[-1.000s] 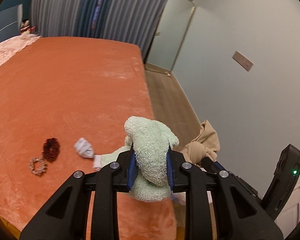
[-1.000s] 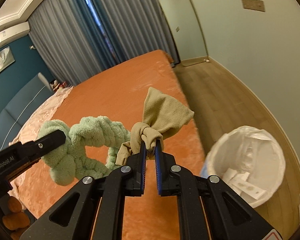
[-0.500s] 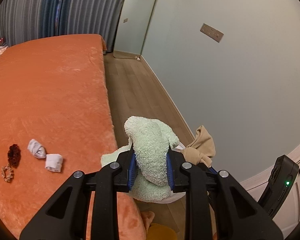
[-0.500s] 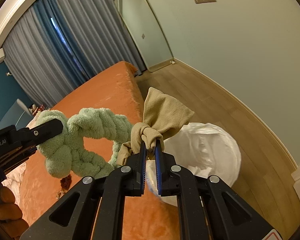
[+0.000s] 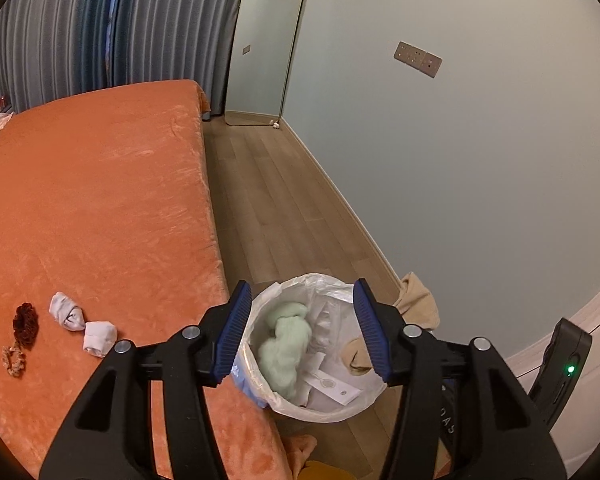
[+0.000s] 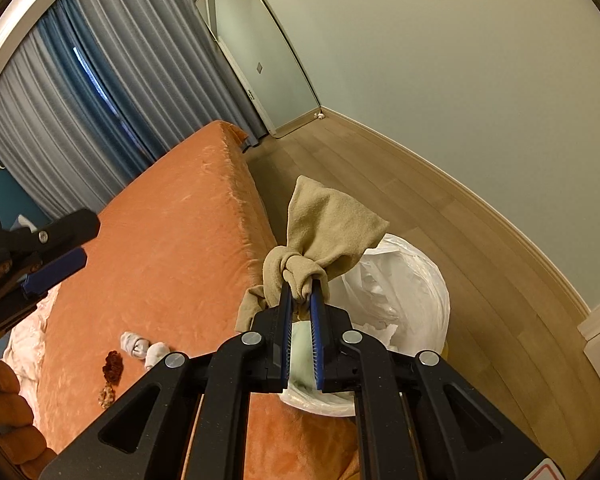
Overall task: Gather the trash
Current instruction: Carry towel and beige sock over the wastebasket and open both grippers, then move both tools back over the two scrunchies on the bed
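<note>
Change since a second ago: fluffy mint-green knotted cloth (image 5: 286, 350) gone from left gripper (image 5: 302, 330), now in white-lined round trash bin (image 5: 332, 410), lower centre, long axis running up-down in frame. Left jaws opening, nothing between. Right gripper (image 6: 300, 300) pinched tight on tan knotted cloth (image 6: 324, 236), loose end upward, above bin rim. Both grippers angled downward.

We see a bed (image 5: 100, 200) with an orange velvet cover. Near its edge lie two rolled white socks (image 5: 82, 324), touching each other, and just beside them a dark red scrunchie (image 5: 25, 325) and a small beige one (image 5: 12, 359). On the wooden floor (image 5: 268, 200) beside the bed stands a white-lined trash bin (image 5: 364, 404).
</note>
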Available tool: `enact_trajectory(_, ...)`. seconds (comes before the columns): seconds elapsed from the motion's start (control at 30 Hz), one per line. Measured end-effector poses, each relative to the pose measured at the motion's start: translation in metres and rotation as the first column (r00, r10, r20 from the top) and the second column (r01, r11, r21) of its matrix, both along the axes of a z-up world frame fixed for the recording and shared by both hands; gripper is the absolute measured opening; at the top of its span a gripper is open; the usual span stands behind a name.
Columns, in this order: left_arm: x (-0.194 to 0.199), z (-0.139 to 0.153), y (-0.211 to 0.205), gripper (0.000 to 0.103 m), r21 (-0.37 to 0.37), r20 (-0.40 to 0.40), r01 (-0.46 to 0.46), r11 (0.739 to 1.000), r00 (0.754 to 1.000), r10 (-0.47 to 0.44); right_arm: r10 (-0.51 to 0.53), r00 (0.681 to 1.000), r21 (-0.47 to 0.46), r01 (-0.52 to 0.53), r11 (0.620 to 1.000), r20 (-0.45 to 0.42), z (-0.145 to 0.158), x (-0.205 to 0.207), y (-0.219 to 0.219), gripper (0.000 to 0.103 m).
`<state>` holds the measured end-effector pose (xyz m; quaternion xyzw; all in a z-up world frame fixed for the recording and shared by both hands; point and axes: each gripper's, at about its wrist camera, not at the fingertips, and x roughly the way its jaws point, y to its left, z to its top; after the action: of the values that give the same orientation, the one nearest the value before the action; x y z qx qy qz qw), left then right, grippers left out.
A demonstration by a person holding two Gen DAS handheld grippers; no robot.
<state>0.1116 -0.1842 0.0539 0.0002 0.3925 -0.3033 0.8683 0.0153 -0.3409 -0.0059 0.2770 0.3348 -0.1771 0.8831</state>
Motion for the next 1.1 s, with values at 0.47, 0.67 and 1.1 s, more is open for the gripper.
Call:
enact_trajectory(0.47, 0.002, -0.006, 0.013, 0.05, 0.028, 0.008, -0.033, 0.999, 0.999, 0.033, 0.008, 1.0, -0.014, -0.008, 1.0, -0.012, -0.003, 0.009, 0.003, 0.015)
enact_trajectory(0.67, 0.005, -0.006, 0.023, 0.05, 0.025, 0.006, -0.052, 0.998, 0.999, 0.051, -0.006, 1.0, -0.042, 0.006, 0.999, 0.005, 0.005, 0.01, 0.009, 0.038)
enact_trajectory(1.1, 0.01, -0.008, 0.055, 0.051, 0.028, -0.004, -0.098, 0.995, 0.995, 0.098, 0.035, 0.999, -0.093, -0.037, 0.995, -0.015, 0.014, 0.021, 0.038, 0.046)
